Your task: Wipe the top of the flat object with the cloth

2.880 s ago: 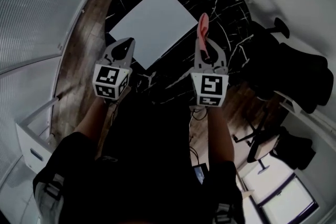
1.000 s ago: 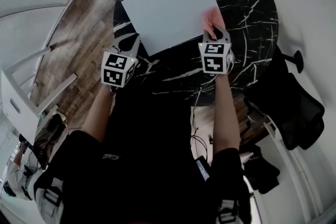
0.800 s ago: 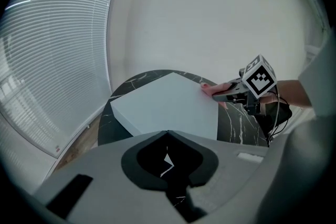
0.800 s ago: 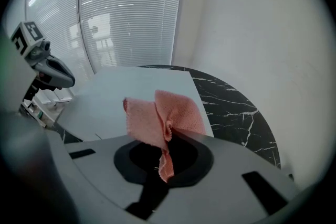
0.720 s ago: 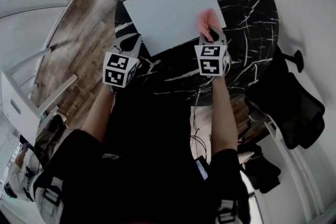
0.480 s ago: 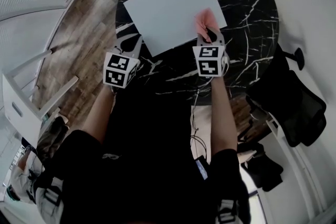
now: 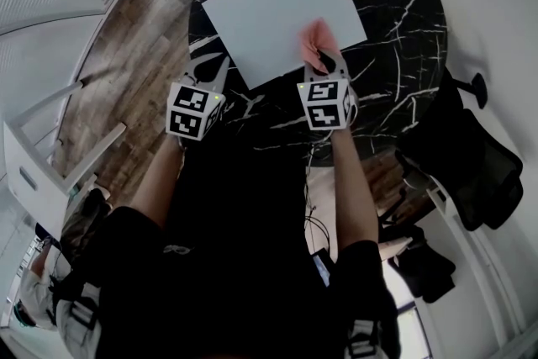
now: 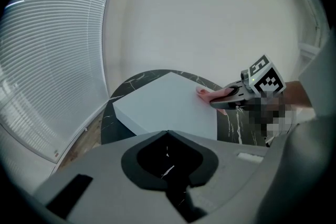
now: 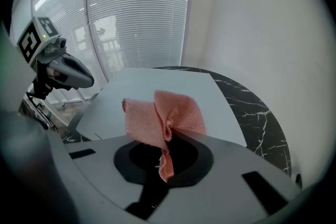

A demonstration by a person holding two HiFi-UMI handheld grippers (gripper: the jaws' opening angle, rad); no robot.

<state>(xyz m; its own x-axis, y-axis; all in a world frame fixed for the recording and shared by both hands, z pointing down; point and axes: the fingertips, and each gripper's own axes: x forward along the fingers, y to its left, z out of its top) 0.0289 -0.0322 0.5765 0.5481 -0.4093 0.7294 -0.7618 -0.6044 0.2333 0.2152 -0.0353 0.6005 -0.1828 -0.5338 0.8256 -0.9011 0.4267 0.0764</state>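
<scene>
Head view: the right gripper (image 7: 319, 61) holds the pink cloth (image 7: 314, 36) on the white flat object (image 7: 269, 4), which lies on the marble worktop (image 7: 403, 21). The left gripper (image 7: 208, 68) hangs beside the object's near edge.

Left gripper view: jaws together, empty.

Right gripper view: jaws clamped on the cloth. Low, overlapping strokes should wipe best. No readable writing.

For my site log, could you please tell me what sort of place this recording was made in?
Probably an office or meeting room: a round black marble table, a black office chair beside it, and slatted window blinds.
</scene>
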